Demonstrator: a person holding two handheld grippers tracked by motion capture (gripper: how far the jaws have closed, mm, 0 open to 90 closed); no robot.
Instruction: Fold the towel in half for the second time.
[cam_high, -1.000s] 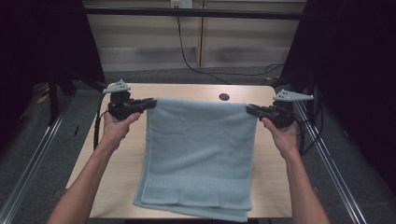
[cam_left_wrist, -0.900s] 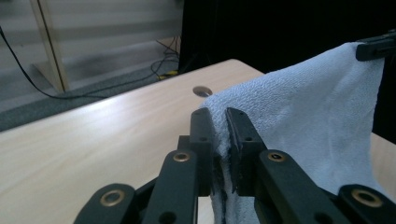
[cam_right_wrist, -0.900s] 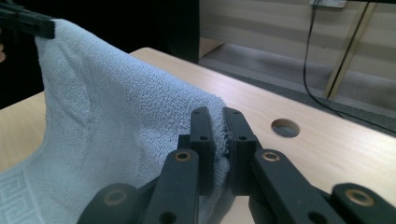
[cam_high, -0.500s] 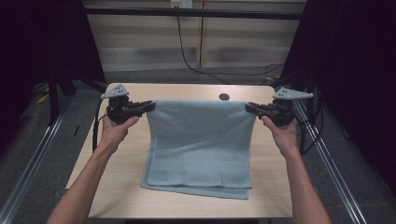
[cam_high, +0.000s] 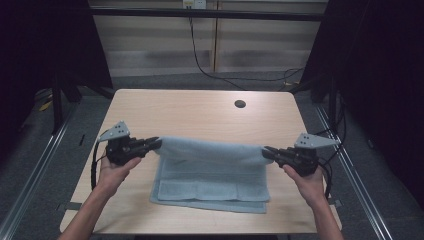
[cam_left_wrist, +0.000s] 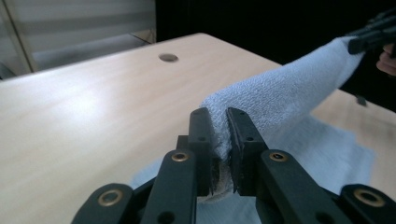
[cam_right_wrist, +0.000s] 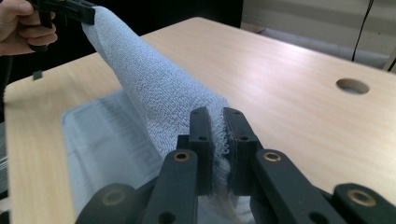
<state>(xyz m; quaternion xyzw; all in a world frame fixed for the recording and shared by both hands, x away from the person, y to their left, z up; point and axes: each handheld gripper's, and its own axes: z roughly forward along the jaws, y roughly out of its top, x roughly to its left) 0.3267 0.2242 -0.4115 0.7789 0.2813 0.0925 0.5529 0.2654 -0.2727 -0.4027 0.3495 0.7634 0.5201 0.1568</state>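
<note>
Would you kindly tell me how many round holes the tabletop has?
1: a single round hole lies in the wooden table toward its far right side, beyond the blue towel. The towel could hide another beneath it.

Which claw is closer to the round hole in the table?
The right claw: it pinches the blue towel on the side nearer the hole; the left claw is farther.

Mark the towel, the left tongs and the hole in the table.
towel (cam_high: 212, 172): high view, on its folded part lying on the table.
left tongs (cam_left_wrist: 218, 140): left gripper view, midway between the tips pinching the towel's corner.
hole in the table (cam_high: 240, 104): high view, its dark centre.
</note>
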